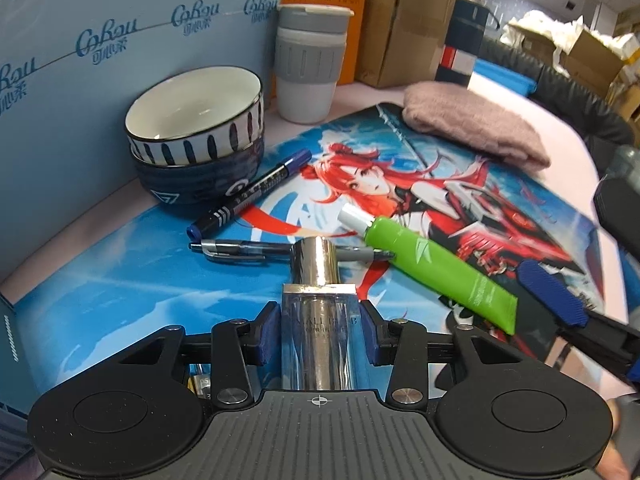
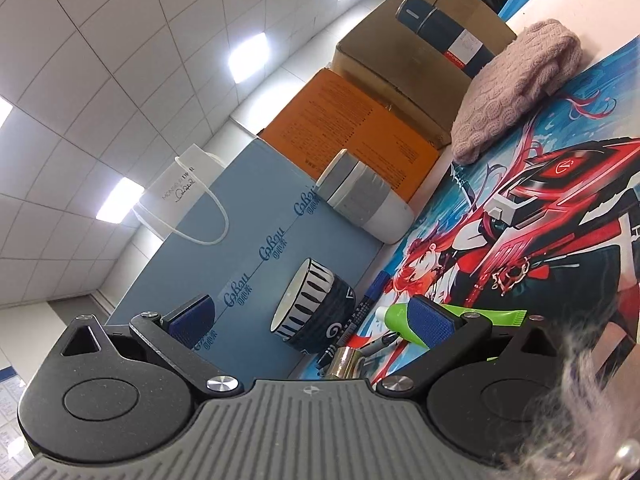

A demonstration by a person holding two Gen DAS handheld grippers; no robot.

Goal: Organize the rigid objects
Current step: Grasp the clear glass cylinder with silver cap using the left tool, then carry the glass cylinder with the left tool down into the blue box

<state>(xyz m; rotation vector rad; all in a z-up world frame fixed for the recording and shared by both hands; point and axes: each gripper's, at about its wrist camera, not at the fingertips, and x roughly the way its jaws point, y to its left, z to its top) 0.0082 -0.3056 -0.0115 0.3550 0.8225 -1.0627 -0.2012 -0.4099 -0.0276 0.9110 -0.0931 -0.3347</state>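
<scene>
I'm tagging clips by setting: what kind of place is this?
Probably an office or stockroom desk: stacked cardboard boxes behind a printed desk mat, under a panelled ceiling with recessed lights.

Bright ceiling panels (image 2: 248, 58) overhead, soft shadows, strong fisheye edge warp, slight motion blur

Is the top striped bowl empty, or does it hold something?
Empty: the left wrist view shows the striped bowl with a bare white inside.

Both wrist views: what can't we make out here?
- Glass bottle: lower end hidden behind left tongs body; label too faint to read.
- Gel pen: middle hidden by the bottle cap, left view.
- Green tube: partly behind right tongs pad, right view.
</scene>
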